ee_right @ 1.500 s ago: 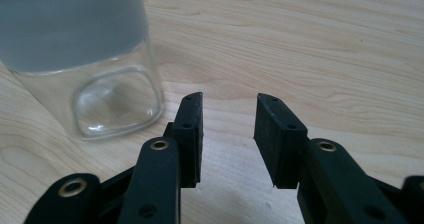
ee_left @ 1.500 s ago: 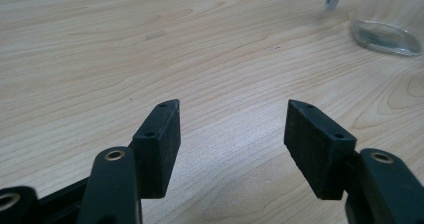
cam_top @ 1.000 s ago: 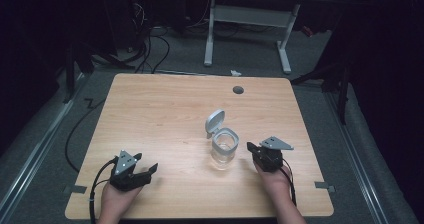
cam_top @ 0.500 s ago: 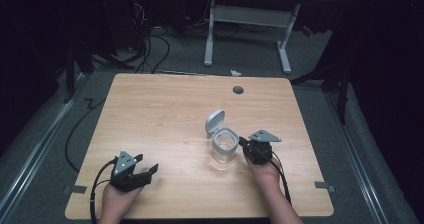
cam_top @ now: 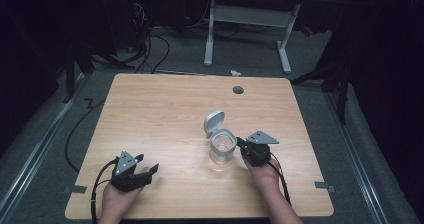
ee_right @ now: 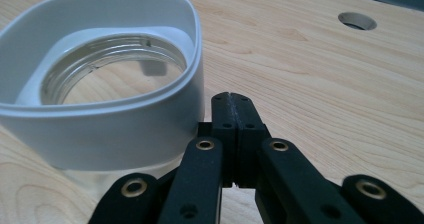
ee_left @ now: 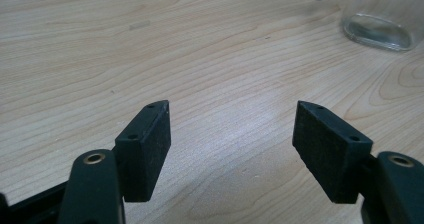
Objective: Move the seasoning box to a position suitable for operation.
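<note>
A clear glass jar (cam_top: 222, 148) with a white collar stands right of the table's middle, its white flip lid (cam_top: 214, 122) tilted open behind it. My right gripper (cam_top: 240, 143) is shut with nothing in it, tips close beside the jar's right side. In the right gripper view the closed jaws (ee_right: 234, 104) sit just right of the white collar (ee_right: 115, 124); contact is unclear. My left gripper (cam_top: 149, 170) rests near the front left corner, open, its jaws having just been closing slightly with nothing between them (ee_left: 232, 134). The jar's base (ee_left: 380, 21) lies far off.
The wooden table (cam_top: 160, 109) has a round cable hole (cam_top: 238, 90) at the back right. Small tape strips mark its front corners (cam_top: 76, 189). A white desk frame (cam_top: 245, 19) and floor cables lie beyond the far edge.
My right gripper has moved left, from a short way off the jar to right beside its rim. The left hand has kept its place.
</note>
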Action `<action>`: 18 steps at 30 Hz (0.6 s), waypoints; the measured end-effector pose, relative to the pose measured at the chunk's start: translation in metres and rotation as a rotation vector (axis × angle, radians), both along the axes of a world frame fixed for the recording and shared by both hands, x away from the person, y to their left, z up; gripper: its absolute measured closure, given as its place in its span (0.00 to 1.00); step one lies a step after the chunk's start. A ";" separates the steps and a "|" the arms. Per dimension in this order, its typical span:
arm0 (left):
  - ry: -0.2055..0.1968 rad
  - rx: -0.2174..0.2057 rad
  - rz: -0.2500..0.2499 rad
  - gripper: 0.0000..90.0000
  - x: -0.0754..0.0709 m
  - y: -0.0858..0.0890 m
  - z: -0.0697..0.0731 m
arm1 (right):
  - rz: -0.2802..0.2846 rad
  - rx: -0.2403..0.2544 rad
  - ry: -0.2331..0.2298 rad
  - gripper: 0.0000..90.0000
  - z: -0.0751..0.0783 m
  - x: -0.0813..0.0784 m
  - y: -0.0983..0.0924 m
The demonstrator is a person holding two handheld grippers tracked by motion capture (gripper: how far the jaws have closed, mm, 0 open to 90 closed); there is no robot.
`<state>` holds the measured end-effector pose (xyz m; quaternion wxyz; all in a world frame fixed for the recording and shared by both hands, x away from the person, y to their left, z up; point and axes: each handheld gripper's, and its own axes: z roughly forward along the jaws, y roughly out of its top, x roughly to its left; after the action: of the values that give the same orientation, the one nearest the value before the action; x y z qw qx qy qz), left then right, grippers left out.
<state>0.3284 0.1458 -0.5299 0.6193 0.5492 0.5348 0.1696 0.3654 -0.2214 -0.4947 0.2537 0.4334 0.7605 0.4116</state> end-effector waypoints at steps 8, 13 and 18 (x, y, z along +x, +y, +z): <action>-0.005 -0.011 -0.010 0.38 -0.002 -0.002 0.002 | 0.031 0.005 -0.009 1.00 0.001 -0.010 0.009; -0.006 -0.024 -0.022 0.39 -0.005 -0.004 0.004 | 0.046 0.011 0.001 1.00 -0.002 -0.015 0.015; -0.012 -0.017 -0.032 0.39 -0.006 -0.007 0.005 | 0.065 0.013 0.002 1.00 -0.006 -0.020 0.023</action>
<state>0.3219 0.1392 -0.5250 0.6300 0.5513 0.5236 0.1582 0.3458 -0.1987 -0.5009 0.2364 0.4106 0.7719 0.4240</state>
